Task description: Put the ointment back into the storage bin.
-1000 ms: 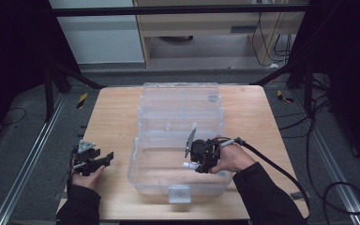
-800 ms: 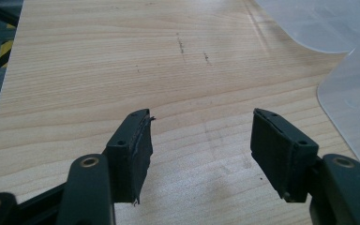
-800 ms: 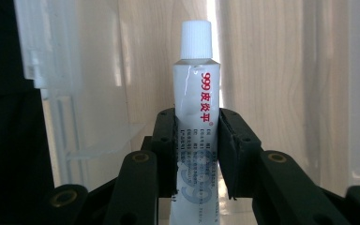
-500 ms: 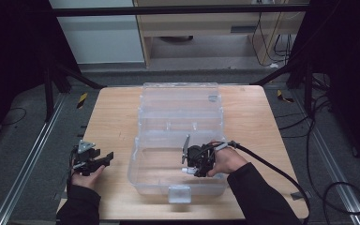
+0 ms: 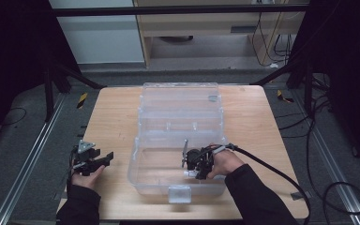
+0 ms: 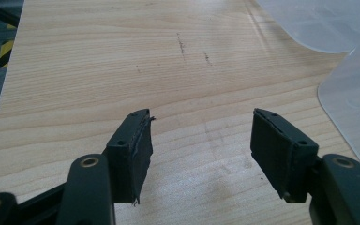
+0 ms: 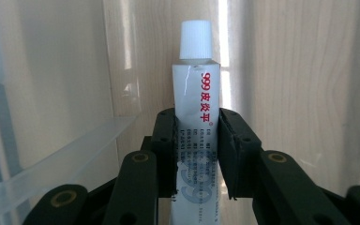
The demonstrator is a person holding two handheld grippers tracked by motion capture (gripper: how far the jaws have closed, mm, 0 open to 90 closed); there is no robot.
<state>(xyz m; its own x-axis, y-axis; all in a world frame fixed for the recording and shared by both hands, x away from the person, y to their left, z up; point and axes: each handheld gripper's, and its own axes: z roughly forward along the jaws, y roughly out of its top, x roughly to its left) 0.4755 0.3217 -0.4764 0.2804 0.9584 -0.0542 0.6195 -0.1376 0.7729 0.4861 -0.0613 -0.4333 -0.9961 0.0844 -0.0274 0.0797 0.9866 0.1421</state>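
High view: your right tongs [image 5: 188, 165] were inside the near compartment of the clear plastic storage box [image 5: 178, 136], which stood open on the wooden counter [image 5: 112, 117] with its lid laid back toward the far edge. The latch tab of the box faced you at its near wall.

Right gripper view: your right tongs [image 7: 197, 150] were clamped on a white ointment tube [image 7: 198, 117], one pad pressed against each flat side of it. The tube pointed away from the camera, its white ribbed cap [image 7: 196, 40] beyond the pads and free of them; red print ran along the tube's length. Behind the tube lay the transparent floor of the box, with the wood grain showing through it, and a translucent wall of the box crossed the lower left of the view. Whether the cap touched the floor of the box could not be told.

Left gripper view: your left tongs [image 6: 201, 150] stood wide apart with nothing between the pads, low over bare counter. In the high view your left tongs [image 5: 104, 159] were left of the box, near but apart from its side wall.
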